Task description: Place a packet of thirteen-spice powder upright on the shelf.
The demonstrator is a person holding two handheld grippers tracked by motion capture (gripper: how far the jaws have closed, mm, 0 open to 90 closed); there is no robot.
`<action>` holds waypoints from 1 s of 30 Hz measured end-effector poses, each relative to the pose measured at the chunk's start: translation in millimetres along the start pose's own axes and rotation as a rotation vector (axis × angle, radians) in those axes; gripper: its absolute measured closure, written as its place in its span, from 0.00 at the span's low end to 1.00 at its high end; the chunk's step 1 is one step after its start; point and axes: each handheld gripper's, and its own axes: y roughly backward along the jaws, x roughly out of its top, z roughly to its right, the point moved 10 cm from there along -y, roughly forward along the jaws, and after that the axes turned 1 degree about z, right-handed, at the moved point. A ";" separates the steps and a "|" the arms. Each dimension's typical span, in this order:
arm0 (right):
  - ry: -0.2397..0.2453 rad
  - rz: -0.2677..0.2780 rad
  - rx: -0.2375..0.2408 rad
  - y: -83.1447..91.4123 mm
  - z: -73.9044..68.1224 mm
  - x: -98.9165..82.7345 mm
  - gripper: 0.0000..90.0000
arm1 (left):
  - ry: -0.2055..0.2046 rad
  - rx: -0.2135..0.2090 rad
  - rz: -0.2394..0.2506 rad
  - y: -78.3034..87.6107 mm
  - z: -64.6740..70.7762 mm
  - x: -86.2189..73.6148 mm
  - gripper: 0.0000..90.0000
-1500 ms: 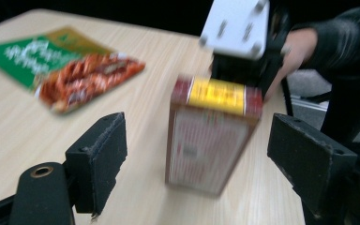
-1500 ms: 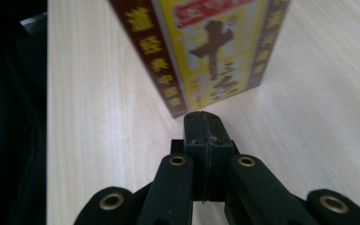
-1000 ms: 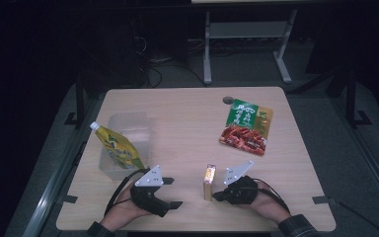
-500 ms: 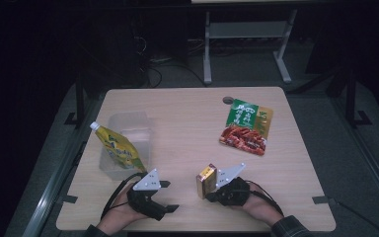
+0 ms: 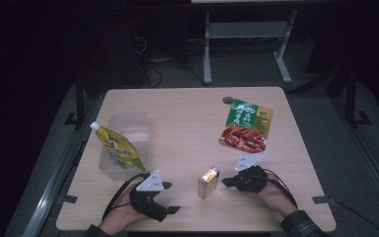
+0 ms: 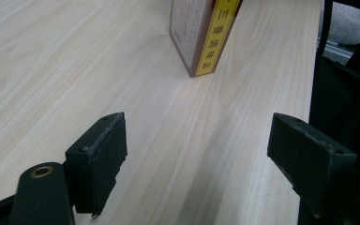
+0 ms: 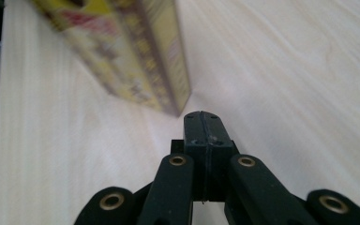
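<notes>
Close to the person's side of the wooden surface (image 5: 187, 118), two hands each hold a black gripper. The left gripper (image 5: 170, 198) lies low on the surface with its jaws wide apart and nothing between them. The right gripper (image 5: 225, 183) has its jaws pressed tight together, and it holds nothing. Its tip sits just beside a small yellow box (image 5: 208, 182) that stands upright between the two grippers (I cannot tell if the tip touches the box). In the right gripper view the box (image 7: 131, 56) looks blurry.

Farther back on the left, a yellow pouch (image 5: 118, 148) with a white cap leans in a clear plastic tub (image 5: 138, 123). Far back on the right lies a green and red snack bag (image 5: 246, 126), flat on the surface.
</notes>
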 end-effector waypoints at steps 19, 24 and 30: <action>0.101 -0.047 0.093 -24.4 -22.6 3.5 1.00 | 0.003 0.000 -0.019 -0.2 -3.4 -5.1 0.22; 0.146 -0.060 0.120 -29.5 -35.1 4.8 1.00 | -0.003 0.000 -0.026 0.2 -4.9 -6.8 0.22; 0.176 -0.054 0.145 -32.6 -46.6 6.6 1.00 | -0.004 0.001 -0.035 0.5 -6.5 -9.0 0.22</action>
